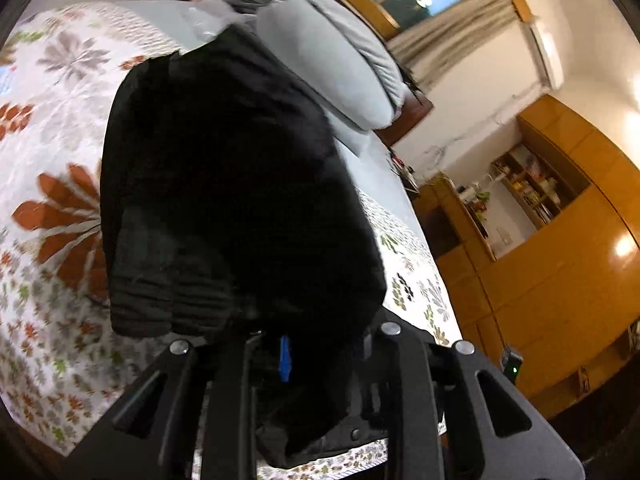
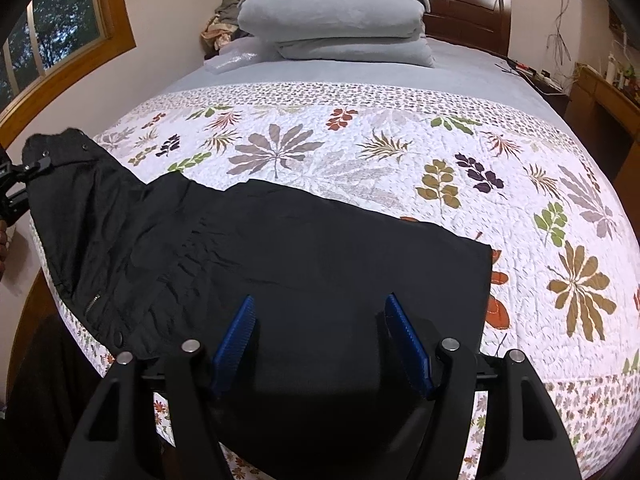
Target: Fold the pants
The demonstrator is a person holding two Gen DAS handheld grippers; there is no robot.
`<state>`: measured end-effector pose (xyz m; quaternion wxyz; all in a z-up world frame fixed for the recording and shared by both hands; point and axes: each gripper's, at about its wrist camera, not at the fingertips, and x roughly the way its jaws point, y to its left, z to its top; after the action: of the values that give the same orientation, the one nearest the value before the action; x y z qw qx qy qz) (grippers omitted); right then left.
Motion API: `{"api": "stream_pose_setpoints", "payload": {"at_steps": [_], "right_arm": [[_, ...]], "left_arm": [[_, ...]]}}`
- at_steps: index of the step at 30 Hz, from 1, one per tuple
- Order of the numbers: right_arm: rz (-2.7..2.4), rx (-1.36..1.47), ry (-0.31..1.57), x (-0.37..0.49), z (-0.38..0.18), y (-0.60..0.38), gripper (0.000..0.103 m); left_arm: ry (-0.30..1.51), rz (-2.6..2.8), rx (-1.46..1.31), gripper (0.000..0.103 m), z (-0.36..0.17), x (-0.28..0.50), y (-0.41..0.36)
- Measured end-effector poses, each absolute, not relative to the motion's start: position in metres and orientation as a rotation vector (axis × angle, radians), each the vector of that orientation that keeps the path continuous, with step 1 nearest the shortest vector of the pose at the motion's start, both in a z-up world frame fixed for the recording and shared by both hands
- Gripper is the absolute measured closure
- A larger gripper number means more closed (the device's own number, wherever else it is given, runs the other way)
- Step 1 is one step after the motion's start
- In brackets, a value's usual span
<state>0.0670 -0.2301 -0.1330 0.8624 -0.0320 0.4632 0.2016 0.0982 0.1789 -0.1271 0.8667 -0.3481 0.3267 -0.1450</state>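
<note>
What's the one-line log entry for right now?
task: fold pants | left gripper: shut on black pants, end lifted | right gripper: open above pants | surface: floral quilt

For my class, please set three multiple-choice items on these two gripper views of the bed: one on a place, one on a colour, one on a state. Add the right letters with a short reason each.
1. Where do the stacked pale grey pillows lie?
A. at the head of the bed
B. on the floor
C. on the pants

2. What colour are the ridged pads of the right gripper?
A. red
B. blue
C. yellow

3. How does the left gripper stand?
A. open above the quilt
B. shut on the black pants
C. shut on a pillow

Answers:
1 A, they sit by the dark wooden headboard.
2 B, both pads show blue.
3 B, it pinches the lifted waistband end over the leaf-patterned white quilt.
</note>
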Motion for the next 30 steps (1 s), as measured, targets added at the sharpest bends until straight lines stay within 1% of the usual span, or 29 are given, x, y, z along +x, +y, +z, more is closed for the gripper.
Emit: {"api": "stream_pose_setpoints", "payload": {"at_steps": [4, 8, 11, 13, 15, 19, 24, 26, 28, 30], "right_arm": [[0.435, -0.031, 0.973, 0.071, -0.129, -0.232, 0.034], [0.568, 0.082, 0.953, 0.095, -0.094, -0.210, 0.034], [0.708, 0.069, 0.887, 0.114, -0.052, -0.165, 0.030], [0.818, 0.029, 0.842, 0.123, -0.022, -0.121, 0.024], [0.878, 0.020, 0.839, 0.130, -0.007, -0.091, 0.022], [0.988, 0.064, 0.932, 0.147, 0.001, -0.043, 0.022], [0.978, 0.161, 1.088, 0.175, -0.009, -0.027, 0.022], [0.935, 0.215, 1.174, 0.189, -0.018, -0.031, 0.015], [0.889, 0.240, 1.236, 0.200, -0.026, -0.040, 0.015], [0.814, 0.204, 1.317, 0.211, -0.041, -0.041, 0.013]], "left_arm": [[0.711, -0.335, -0.669, 0.081, -0.122, 0.109, 0.156], [0.729, -0.363, -0.591, 0.080, -0.123, 0.116, 0.135], [0.725, -0.376, -0.567, 0.079, -0.129, 0.115, 0.128], [0.722, -0.383, -0.563, 0.079, -0.132, 0.116, 0.123], [0.713, -0.391, -0.541, 0.077, -0.135, 0.118, 0.116], [0.716, -0.430, -0.478, 0.076, -0.139, 0.119, 0.100], [0.737, -0.483, -0.352, 0.075, -0.146, 0.120, 0.065], [0.752, -0.501, -0.309, 0.075, -0.155, 0.121, 0.062], [0.761, -0.517, -0.272, 0.075, -0.161, 0.122, 0.051], [0.774, -0.532, -0.267, 0.075, -0.168, 0.125, 0.044]]}}
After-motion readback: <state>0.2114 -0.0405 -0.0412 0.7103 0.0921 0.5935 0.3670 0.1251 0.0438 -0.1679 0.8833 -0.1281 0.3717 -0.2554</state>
